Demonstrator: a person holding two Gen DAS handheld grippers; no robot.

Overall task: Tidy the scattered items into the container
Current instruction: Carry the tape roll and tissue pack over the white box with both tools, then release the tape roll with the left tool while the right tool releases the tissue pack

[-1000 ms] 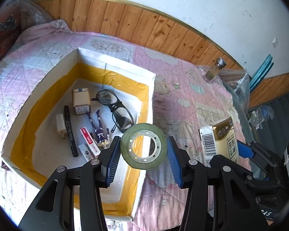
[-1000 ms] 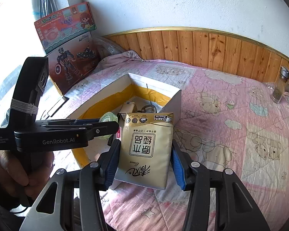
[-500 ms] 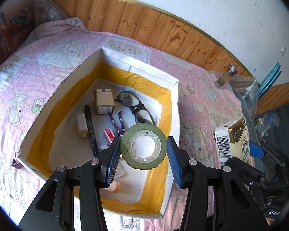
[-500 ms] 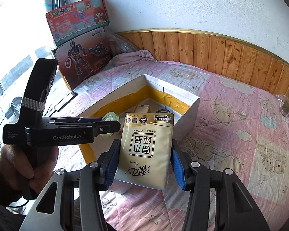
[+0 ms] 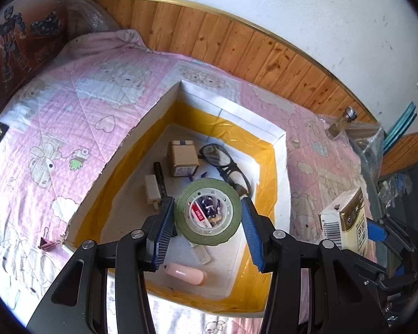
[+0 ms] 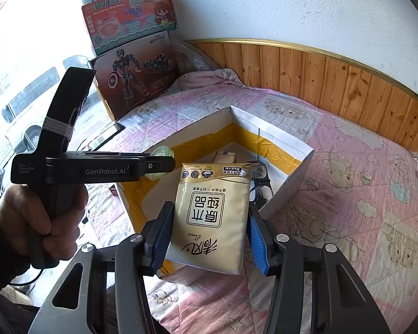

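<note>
My left gripper [image 5: 207, 222] is shut on a green tape roll [image 5: 184, 217], held above the inside of the white box with yellow tape lining [image 5: 278, 139]. In the box lie glasses [image 5: 223, 158], a small brown carton [image 5: 182, 157], a pink tube [image 5: 185, 272] and several small items. My right gripper [image 6: 209, 233] is shut on a gold tissue pack [image 6: 211, 217], hovering over the box's near corner [image 6: 292, 178]. The tissue pack [image 5: 348, 222] also shows at right in the left wrist view. The left gripper [image 6: 153, 164], seen from the side in the right wrist view, is held by a hand [image 6: 36, 222].
A pink binder clip [image 5: 48, 243] lies on the pink quilt [image 5: 69, 128] by the box's left corner. A small glass bottle [image 5: 342, 122] stands at the far right near a plastic bag. Toy boxes [image 6: 131, 55] lean against the wall at the bed's head.
Both grippers have moved toward the box with their loads. The tape roll went from over the box's right wall to over its floor, and the tissue pack came closer to the box's corner.
</note>
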